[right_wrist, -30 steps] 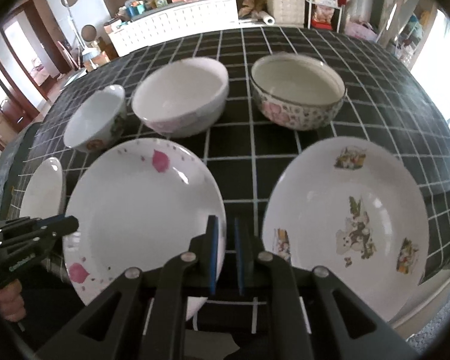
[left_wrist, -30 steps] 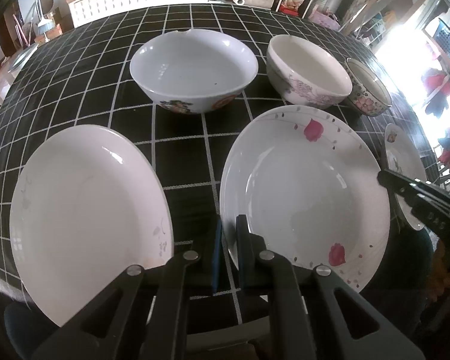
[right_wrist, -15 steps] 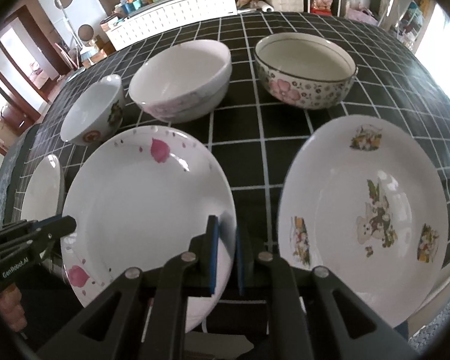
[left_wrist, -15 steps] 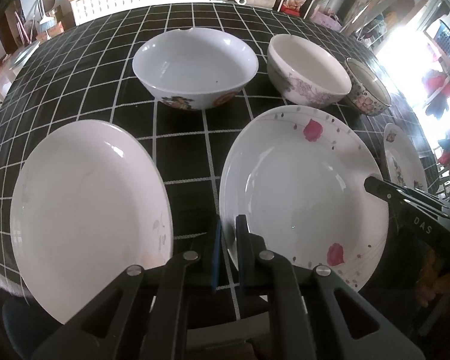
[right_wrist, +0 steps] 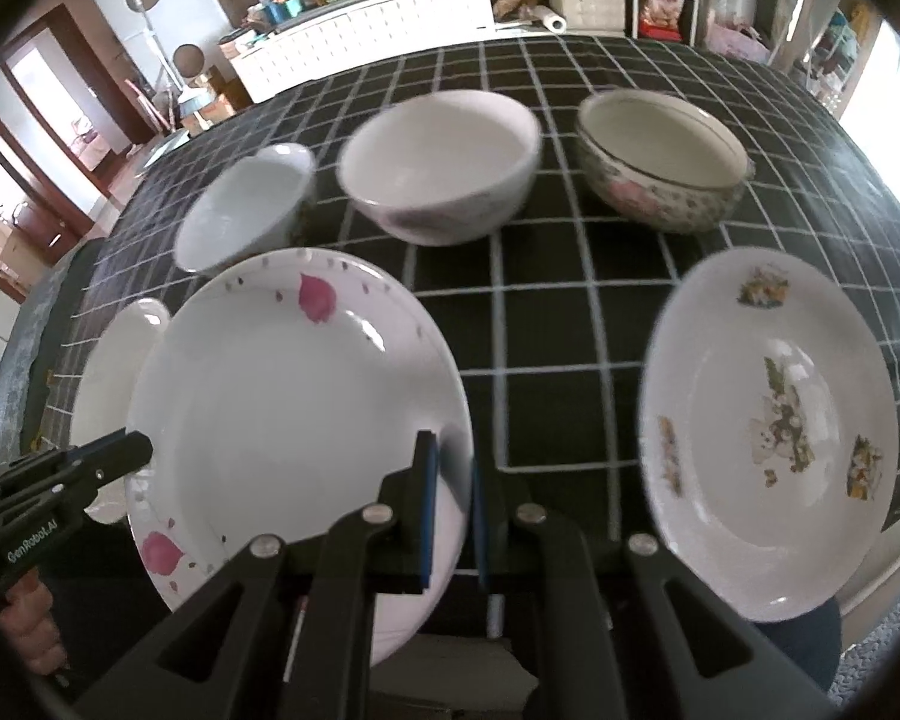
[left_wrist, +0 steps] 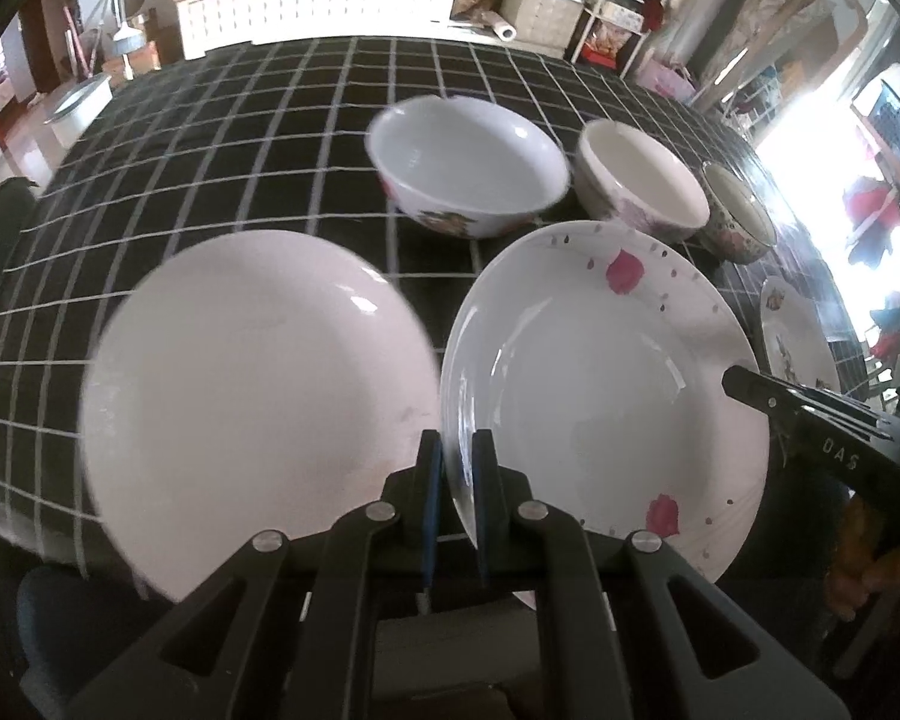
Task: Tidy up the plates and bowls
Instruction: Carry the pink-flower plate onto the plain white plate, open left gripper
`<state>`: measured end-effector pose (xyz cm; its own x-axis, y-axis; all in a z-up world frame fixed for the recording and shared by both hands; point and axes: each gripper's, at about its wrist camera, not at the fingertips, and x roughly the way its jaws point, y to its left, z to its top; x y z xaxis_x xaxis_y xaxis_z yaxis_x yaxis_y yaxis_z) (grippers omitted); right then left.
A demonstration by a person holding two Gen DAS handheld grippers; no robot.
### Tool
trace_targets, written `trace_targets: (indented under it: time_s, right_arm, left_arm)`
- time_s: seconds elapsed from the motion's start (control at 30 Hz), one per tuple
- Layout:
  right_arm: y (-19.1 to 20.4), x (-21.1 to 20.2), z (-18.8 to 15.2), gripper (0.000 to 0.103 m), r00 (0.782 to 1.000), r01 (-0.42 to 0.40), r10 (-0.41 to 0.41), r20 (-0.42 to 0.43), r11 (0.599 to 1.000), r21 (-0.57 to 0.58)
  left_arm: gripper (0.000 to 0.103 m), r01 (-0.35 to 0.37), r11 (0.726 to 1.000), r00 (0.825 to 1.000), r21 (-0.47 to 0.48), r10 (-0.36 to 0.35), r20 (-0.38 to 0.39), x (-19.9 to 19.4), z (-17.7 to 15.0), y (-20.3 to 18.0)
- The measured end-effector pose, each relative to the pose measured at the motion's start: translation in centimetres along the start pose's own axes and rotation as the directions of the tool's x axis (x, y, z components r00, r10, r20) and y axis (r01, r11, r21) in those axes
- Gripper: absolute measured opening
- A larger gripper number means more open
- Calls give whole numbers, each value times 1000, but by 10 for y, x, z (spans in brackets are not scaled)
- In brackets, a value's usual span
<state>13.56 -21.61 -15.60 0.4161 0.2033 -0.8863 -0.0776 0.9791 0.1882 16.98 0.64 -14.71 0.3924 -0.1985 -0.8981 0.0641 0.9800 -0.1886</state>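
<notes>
A white plate with pink petals (left_wrist: pixel 600 372) is held off the table, tilted, by both grippers. My left gripper (left_wrist: pixel 455 450) is shut on its left rim. My right gripper (right_wrist: pixel 450 456) is shut on its right rim (right_wrist: pixel 456 420). A plain white plate (left_wrist: pixel 258 384) lies to its left on the black checked table. A cartoon-print plate (right_wrist: pixel 774 426) lies to its right. Three bowls stand behind: a white floral bowl (left_wrist: pixel 468 174), a pink-flowered bowl (left_wrist: pixel 642 180) and a speckled bowl (right_wrist: pixel 660 162).
The black grid tablecloth (left_wrist: pixel 210 138) covers the table, whose front edge is close under the grippers. A white cabinet (left_wrist: pixel 318 6) and cluttered shelves stand beyond the far edge. The cartoon plate overhangs the near right table edge.
Both grippers have lifted the petal plate off the table and raised it; the views rose and tilted, and the plate's left rim now overlaps the plain white plate.
</notes>
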Motion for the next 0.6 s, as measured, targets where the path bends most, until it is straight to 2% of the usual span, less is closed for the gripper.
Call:
trace_targets:
  time_s: [0.27, 0.33, 0.6]
  right_arm:
    - [53, 0, 12, 14, 999, -45, 45, 1, 996, -80]
    - [68, 4, 15, 14, 999, -52, 52, -4, 993, -104]
    - [116, 32, 23, 14, 996, -83, 74, -56, 980, -181]
  left_arm:
    - [8, -51, 996, 998, -76, 54, 40, -29, -12, 50]
    - [8, -79, 993, 996, -92, 83, 44, -33, -16, 62]
    - [8, -109, 980, 992, -168, 119, 51, -48, -25, 108]
